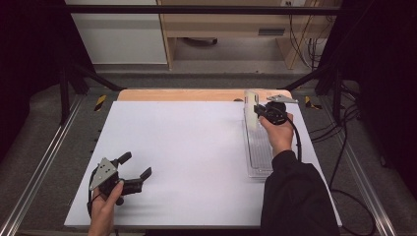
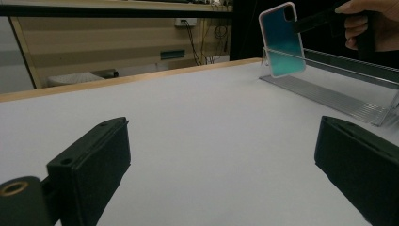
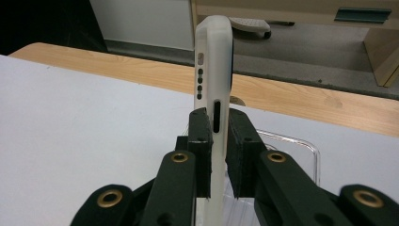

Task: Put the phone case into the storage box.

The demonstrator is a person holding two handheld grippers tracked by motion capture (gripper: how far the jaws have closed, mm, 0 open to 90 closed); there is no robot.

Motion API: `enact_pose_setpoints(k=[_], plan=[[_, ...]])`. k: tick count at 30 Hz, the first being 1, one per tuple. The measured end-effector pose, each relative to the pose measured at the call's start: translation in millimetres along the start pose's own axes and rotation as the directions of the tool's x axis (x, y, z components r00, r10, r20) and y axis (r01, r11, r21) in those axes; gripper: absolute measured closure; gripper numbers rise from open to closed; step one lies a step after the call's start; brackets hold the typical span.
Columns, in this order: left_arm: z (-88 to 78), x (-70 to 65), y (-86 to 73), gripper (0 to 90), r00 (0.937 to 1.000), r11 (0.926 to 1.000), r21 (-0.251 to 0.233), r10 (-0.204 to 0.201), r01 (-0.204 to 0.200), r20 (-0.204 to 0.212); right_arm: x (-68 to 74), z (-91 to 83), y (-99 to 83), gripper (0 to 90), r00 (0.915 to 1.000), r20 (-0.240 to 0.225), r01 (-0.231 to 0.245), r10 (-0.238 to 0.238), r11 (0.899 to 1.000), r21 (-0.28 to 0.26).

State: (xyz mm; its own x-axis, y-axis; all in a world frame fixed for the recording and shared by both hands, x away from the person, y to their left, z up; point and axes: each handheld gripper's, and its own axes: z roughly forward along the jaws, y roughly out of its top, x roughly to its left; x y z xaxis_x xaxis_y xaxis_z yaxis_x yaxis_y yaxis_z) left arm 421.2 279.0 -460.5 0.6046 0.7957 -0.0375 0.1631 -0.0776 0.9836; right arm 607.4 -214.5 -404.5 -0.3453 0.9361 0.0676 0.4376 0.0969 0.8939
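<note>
While fingers pinch it, phone case (image 3: 212,70) stands above clear tray (image 1: 259,157).

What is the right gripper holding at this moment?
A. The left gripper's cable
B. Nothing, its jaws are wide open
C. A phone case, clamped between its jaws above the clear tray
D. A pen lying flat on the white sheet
C: in the right gripper view the right gripper has both black jaws pressed on the edges of the upright phone case, with the clear tray beneath it.

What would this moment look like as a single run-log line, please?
right tongs: shut on phone case, upright | rack: beneath case | left tongs: open, idle over table
</note>
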Motion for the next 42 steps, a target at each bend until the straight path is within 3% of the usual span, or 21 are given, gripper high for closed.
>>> enact_pose_setpoints(k=[42], plan=[[0.5,-1.4,0.2,3.6,1.0000,1.0000,-0.002,-0.001,0.001,0.007,-3.0,1.2,-1.3,81.3,0.9997,-0.010,0.022,-0.022,0.998,0.053]])
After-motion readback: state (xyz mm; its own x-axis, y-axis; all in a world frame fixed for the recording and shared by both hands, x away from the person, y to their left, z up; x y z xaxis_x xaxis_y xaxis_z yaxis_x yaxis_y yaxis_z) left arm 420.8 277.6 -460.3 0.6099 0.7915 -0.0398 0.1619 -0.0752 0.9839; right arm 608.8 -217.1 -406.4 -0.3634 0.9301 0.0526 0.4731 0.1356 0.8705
